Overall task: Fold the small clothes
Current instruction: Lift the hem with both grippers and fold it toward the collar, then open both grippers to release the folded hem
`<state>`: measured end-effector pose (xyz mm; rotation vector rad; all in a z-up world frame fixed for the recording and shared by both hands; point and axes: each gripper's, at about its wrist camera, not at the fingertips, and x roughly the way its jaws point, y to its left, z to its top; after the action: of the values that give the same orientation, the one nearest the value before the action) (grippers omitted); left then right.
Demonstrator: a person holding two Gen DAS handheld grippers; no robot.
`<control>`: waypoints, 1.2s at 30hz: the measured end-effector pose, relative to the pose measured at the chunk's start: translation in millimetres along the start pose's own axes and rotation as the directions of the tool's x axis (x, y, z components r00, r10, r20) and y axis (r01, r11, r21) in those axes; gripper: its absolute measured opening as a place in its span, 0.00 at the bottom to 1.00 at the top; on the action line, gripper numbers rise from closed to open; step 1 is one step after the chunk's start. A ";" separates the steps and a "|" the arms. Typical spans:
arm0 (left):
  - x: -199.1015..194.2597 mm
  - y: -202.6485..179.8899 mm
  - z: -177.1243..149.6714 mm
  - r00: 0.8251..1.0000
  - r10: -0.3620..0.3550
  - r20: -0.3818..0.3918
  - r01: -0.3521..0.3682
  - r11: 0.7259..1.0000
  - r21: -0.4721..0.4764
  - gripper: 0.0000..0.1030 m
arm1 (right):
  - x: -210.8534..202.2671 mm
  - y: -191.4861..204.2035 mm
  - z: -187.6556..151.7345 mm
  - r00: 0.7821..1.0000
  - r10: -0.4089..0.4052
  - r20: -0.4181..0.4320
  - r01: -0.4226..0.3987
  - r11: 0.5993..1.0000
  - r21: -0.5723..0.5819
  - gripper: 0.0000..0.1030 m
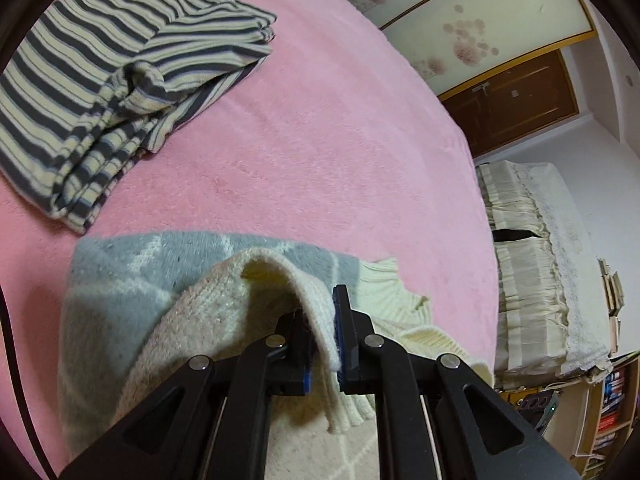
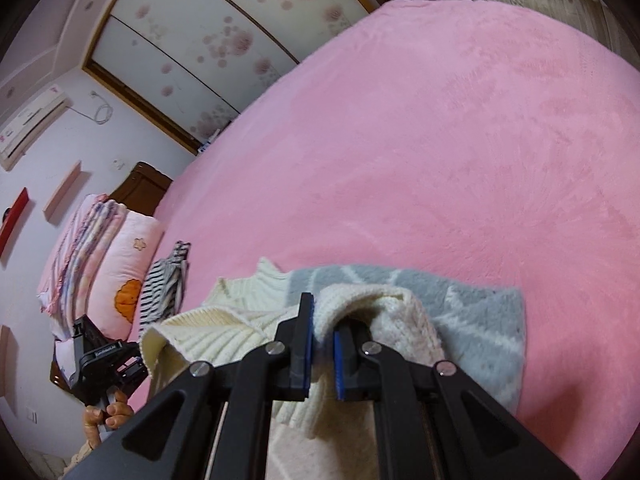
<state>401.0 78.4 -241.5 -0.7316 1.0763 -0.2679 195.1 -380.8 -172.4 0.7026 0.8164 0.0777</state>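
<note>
So far, 1 striped grey-and-cream garment (image 1: 116, 76) lies folded on the pink fuzzy bed (image 1: 320, 152). Both tools, left tool (image 1: 322, 344) and right tool (image 2: 323, 346), pinch the cream-and-grey knitted sweater (image 1: 224, 300), folding its edge over. This fold looks half done.

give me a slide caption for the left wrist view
Left claw shut on the cream sweater edge, striped garment lying beyond on the pink blanket.

Pink bed (image 1: 320, 140) bears striped garment (image 1: 100, 80), grey-cream sweater (image 1: 120, 280).
</note>
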 end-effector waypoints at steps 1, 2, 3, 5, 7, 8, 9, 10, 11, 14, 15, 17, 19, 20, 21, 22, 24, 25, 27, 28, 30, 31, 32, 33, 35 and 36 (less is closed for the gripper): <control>6.1 0.7 1.5 1.000 0.007 -0.007 -0.007 1.000 -0.002 0.07 | 4.9 -2.1 0.7 1.000 -0.008 -0.011 0.008 1.000 0.006 0.07; 9.2 0.5 0.5 1.000 0.012 -0.013 -0.012 1.000 -0.004 0.08 | 8.5 -4.4 1.5 1.000 -0.011 -0.020 0.011 1.000 0.017 0.08; 13.9 -0.4 1.5 1.000 0.016 -0.024 -0.016 1.000 -0.006 0.09 | 12.2 -7.4 2.1 0.999 -0.005 -0.037 0.007 0.999 0.043 0.09; 19.0 -0.3 2.3 0.999 0.004 -0.046 -0.004 1.000 -0.014 0.15 | 13.8 -8.1 3.2 0.999 0.003 -0.054 0.000 0.998 0.066 0.12; 16.5 -3.1 0.7 0.999 -0.016 -0.051 0.015 1.000 -0.017 0.21 | 12.3 -3.3 4.3 0.998 0.002 -0.065 0.002 0.999 0.054 0.15; 14.8 -3.7 1.6 0.998 -0.024 -0.053 0.023 1.000 -0.017 0.22 | 11.2 -0.6 5.1 0.998 0.000 -0.067 0.003 0.999 0.045 0.16; 12.3 -2.5 3.6 0.998 -0.031 -0.052 0.030 0.999 -0.018 0.27 | 9.6 1.8 5.4 0.998 -0.002 -0.070 0.005 0.999 0.037 0.17; 8.7 -3.6 5.1 0.998 -0.035 -0.043 0.034 0.999 -0.019 0.31 | 8.1 3.7 6.2 0.997 0.001 -0.075 0.001 0.999 0.033 0.18; 2.3 -2.6 7.5 0.999 -0.038 -0.026 0.038 0.999 -0.021 0.41 | 5.7 5.0 7.3 0.997 0.014 -0.080 -0.011 0.999 0.036 0.21; -18.5 -3.3 13.4 0.997 -0.032 0.063 0.034 0.999 -0.028 0.61 | -2.1 2.0 12.0 0.995 0.068 -0.077 -0.060 0.994 0.093 0.31; -23.6 -3.1 16.1 0.996 -0.033 0.081 0.036 0.999 -0.032 0.61 | -6.8 -0.1 13.8 0.994 0.088 -0.059 -0.081 0.990 0.120 0.38; -32.0 -3.3 20.8 0.995 -0.019 0.094 0.023 0.999 -0.039 0.61 | -19.3 -3.7 17.3 0.995 0.094 -0.014 -0.091 0.984 0.154 0.49; -38.0 -6.5 22.8 0.995 0.009 0.097 -0.006 1.000 -0.025 0.61 | -29.4 -2.3 20.1 0.997 0.078 0.011 -0.079 0.987 0.143 0.50; -40.2 -8.5 23.1 0.995 0.026 0.097 -0.025 1.000 -0.006 0.61 | -34.0 -0.2 21.2 0.998 0.068 0.019 -0.070 0.990 0.125 0.50; -41.4 -12.6 23.3 0.994 0.049 0.095 -0.052 0.998 0.027 0.61 | -38.5 2.9 22.2 0.999 0.041 0.026 -0.043 0.994 0.100 0.50; -41.6 -20.3 22.8 0.993 0.077 0.093 -0.085 0.993 0.085 0.61 | -42.6 6.9 23.3 0.999 -0.001 0.034 -0.001 0.998 0.066 0.50; -47.3 -24.4 21.7 0.989 0.117 0.092 -0.132 0.976 0.175 0.61 | -49.0 16.6 24.9 0.994 -0.092 0.050 0.094 0.995 -0.029 0.50; -46.6 -30.7 20.0 0.985 0.146 0.092 -0.164 0.957 0.240 0.61 | -49.4 21.8 25.6 0.987 -0.149 0.054 0.152 0.985 -0.078 0.50; -41.9 -43.9 15.6 0.978 0.188 0.086 -0.207 0.909 0.363 0.61 | -47.0 30.0 24.7 0.978 -0.205 0.048 0.210 0.965 -0.160 0.50; -39.5 -48.4 12.6 0.976 0.201 0.082 -0.217 0.889 0.403 0.60 | -44.0 32.6 23.7 0.974 -0.224 0.037 0.226 0.954 -0.197 0.50; -28.7 -56.5 7.5 0.973 0.225 0.050 -0.220 0.841 0.494 0.54 | -36.8 37.9 21.3 0.966 -0.256 0.020 0.252 0.932 -0.261 0.48; -23.6 -58.6 4.5 0.971 0.239 0.034 -0.220 0.820 0.528 0.49 | -29.5 40.6 18.7 0.961 -0.276 0.005 0.265 0.918 -0.294 0.48; -21.5 -61.3 1.9 0.969 0.247 0.022 -0.219 0.807 0.549 0.48 | -24.6 42.8 15.7 0.956 -0.292 -0.005 0.276 0.907 -0.317 0.48; -15.1 -62.4 -1.0 0.963 0.269 0.013 -0.226 0.782 0.581 0.47 | -17.3 46.2 14.2 0.952 -0.307 -0.016 0.284 0.897 -0.339 0.48; -8.6 -62.4 -6.2 0.955 0.296 0.008 -0.238 0.751 0.616 0.47 | -4.6 50.1 9.7 0.937 -0.347 -0.029 0.312 0.873 -0.376 0.48; -5.8 -61.1 -7.3 0.952 0.305 0.003 -0.240 0.744 0.624 0.47 | 0.9 50.1 7.5 0.929 -0.368 -0.030 0.328 0.859 -0.392 0.48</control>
<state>400.7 33.4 -199.2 0.0423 1.0864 -0.3824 210.7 -345.8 -139.2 0.1742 0.9848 -0.0558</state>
